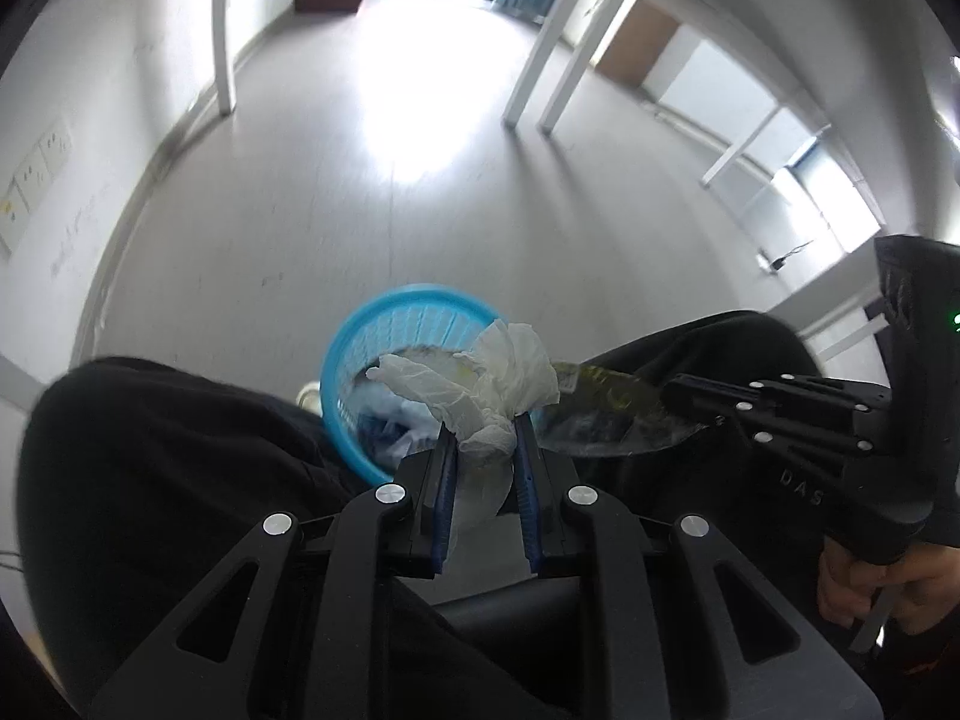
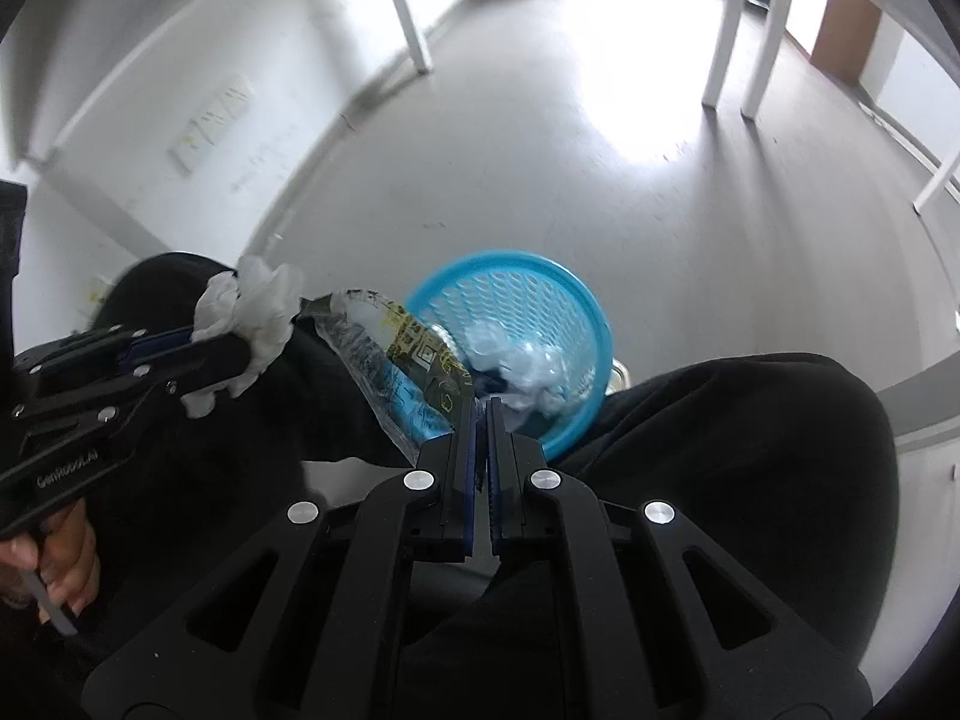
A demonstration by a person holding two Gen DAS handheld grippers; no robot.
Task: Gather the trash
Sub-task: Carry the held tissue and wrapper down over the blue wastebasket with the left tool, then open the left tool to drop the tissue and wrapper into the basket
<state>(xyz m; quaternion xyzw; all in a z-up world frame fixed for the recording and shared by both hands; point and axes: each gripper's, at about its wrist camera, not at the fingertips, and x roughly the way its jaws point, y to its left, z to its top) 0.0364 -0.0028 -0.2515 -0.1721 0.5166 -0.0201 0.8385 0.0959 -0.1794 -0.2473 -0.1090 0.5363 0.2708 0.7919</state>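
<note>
I count one blue basket [image 1: 354, 348] between my knees. Over it I carry two pieces of trash: one crumpled white tissue [image 1: 486, 384] left of the basket's rim, one clear printed wrapper [image 2: 396, 360] across it. Two claws of mine, left [image 1: 485, 438] and right [image 2: 481, 414].

White table legs [image 1: 225, 24] stand on the grey floor [image 1: 372, 228].

Readable text: "DAS" in pale letters on the black plastic body of the right claw [image 1: 702, 414], seen from the left wrist view. "GenROBOT.AI" in white on the black body of the left claw [image 2: 198, 339], right wrist view. Yellow print on the clear plastic wrapper [image 2: 414, 360]: illegible.
</note>
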